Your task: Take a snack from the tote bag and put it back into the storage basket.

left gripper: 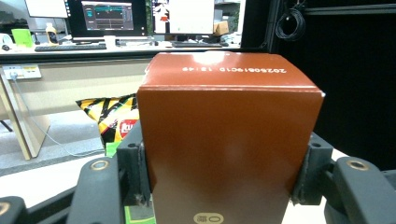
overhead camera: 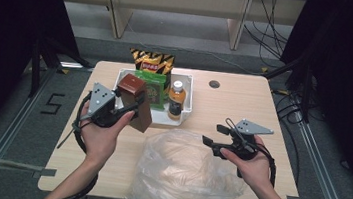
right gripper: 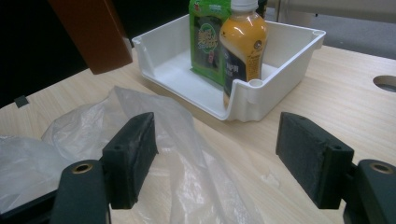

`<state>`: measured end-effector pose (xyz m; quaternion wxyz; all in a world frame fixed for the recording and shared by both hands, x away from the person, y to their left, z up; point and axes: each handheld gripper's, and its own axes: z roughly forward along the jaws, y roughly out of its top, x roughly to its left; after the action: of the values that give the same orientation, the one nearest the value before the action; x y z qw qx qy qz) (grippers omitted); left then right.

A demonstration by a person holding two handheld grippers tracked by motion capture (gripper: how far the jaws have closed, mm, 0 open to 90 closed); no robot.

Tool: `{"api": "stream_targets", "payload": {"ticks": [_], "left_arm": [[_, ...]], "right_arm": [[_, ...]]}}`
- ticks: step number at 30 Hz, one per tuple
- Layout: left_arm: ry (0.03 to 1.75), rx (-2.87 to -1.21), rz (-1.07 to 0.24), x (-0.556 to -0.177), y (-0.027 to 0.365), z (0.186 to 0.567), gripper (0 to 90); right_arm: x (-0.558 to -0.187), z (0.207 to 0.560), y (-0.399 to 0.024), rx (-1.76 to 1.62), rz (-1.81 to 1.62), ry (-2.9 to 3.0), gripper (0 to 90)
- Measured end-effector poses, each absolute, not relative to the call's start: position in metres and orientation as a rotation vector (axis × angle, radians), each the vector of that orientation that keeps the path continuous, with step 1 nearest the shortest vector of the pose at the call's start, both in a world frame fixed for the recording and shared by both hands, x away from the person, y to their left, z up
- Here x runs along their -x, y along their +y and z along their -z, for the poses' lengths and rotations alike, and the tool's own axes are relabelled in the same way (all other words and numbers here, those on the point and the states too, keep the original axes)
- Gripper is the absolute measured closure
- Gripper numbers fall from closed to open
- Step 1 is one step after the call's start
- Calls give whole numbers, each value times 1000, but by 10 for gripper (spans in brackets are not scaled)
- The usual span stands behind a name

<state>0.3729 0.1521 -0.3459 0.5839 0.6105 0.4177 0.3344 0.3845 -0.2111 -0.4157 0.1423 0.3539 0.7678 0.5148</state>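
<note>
Brown box (left gripper: 229,140), printed "2025081901D 12:49", left gripper (left gripper: 224,172) clamping

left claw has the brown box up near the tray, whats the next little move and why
Probably carry the brown box toward the plastic bag. The left claw is clamped on its sides, holding it just outside the white tray, while the right claw sits open at the bag, seemingly ready to help.

We see right gripper (right gripper: 215,158) jaws apart over plastic bag (right gripper: 154,140); white bin (right gripper: 280,79) holds bottle (right gripper: 243,42), green packet (right gripper: 205,37).
</note>
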Motion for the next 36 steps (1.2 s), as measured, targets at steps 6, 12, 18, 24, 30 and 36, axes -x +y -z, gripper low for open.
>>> {"api": "stream_targets", "payload": {"ticks": [6,12,18,24,30,36], "left_arm": [[996,-1416,-798,-381,154,348,373],[1010,-1419,-813,-388,155,352,374],[1022,-1414,-819,-393,154,354,373],[1032,-1414,-824,-397,154,355,373],[1047,-1419,-828,-401,155,359,373],[1059,-1420,-831,-405,157,362,373]], "right_arm": [[-386,416,-212,-994,-1498,2217,294],[-384,415,-211,-1018,-1502,2201,293],[-386,415,-213,-971,-1489,2211,293],[-386,416,-212,-982,-1492,2206,292],[-383,418,-209,-1018,-1497,2223,292],[-385,418,-210,-980,-1490,2222,292]]}}
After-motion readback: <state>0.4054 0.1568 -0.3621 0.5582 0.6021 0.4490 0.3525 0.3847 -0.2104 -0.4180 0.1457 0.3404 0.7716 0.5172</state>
